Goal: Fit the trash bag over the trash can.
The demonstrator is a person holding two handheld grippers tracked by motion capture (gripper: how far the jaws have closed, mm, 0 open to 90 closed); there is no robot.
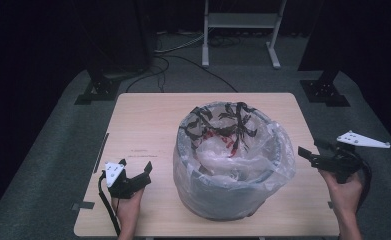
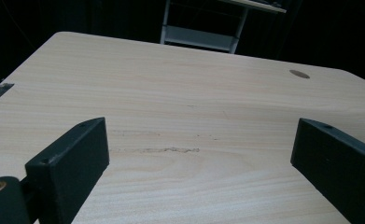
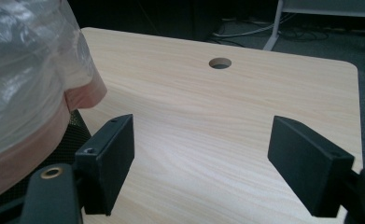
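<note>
Bag print black-red, illegible.

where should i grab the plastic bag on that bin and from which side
Probably the loose skirt of the clear bag folded over the grey bin rim, on its right side. There the film puffs outward from the wall, giving a fold to pinch. The right gripper is open beside it, so come in sideways from the right. The left gripper, also open, could take the left side likewise.

Dim room, black surround; table evenly lit from above; soft glare on plastic bag; slight blur.
</note>
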